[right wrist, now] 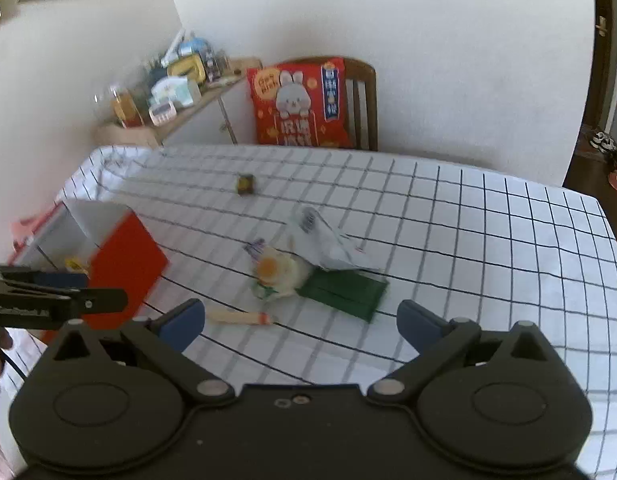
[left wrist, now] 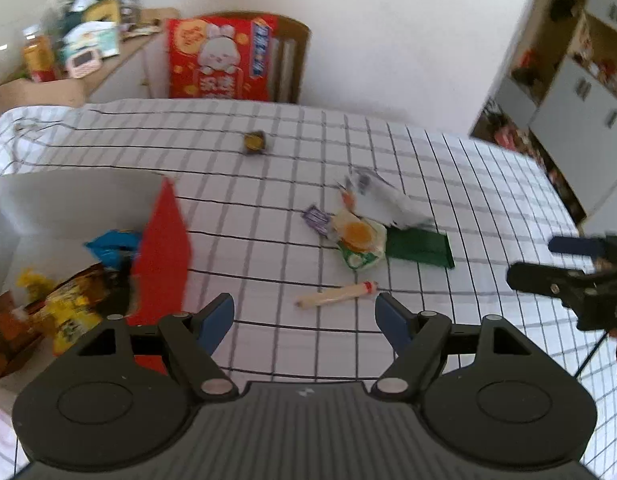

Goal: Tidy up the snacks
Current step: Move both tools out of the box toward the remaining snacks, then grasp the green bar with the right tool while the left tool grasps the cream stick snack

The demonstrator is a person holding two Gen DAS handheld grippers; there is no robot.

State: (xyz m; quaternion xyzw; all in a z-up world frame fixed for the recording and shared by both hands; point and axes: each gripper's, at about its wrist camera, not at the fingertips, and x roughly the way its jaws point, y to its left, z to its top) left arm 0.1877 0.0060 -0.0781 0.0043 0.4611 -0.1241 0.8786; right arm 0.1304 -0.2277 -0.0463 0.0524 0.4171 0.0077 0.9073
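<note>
Red box: a red-sided box (left wrist: 164, 248) with white inner walls stands at the left of the bench (left wrist: 268, 184), which wears a white cloth with a dark grid.
Box contents: a blue packet (left wrist: 112, 244), a yellow-and-dark packet (left wrist: 76, 304) and a brown packet (left wrist: 8, 328) lie inside it.
Left hand-held gripper: the left hand-held gripper (left wrist: 304, 316) hangs over the near part of the bench, just right of the box, blue-padded fingers (left wrist: 216, 320) spread wide and holding nothing.
Stick snack: a pale stick snack (left wrist: 336, 294) with a red band at one end lies on the cloth just beyond the left fingertips.
Small dark snack: a small brown-and-gold piece (left wrist: 254, 142) sits alone toward the far side, well apart from the rest.
Snack cluster: mid-bench, a purple wrapper (left wrist: 316, 220), a packet with an orange circle (left wrist: 358, 240), a white crumpled packet (left wrist: 388, 200) and a flat green packet (left wrist: 420, 246) lie touching or overlapping.
Right hand-held gripper: the right hand-held gripper (right wrist: 300, 324) hangs near the cluster, fingers wide apart and empty.
Chair: a wooden chair (right wrist: 364, 96) behind the bench carries a red bag with a rabbit (right wrist: 298, 104).
</note>
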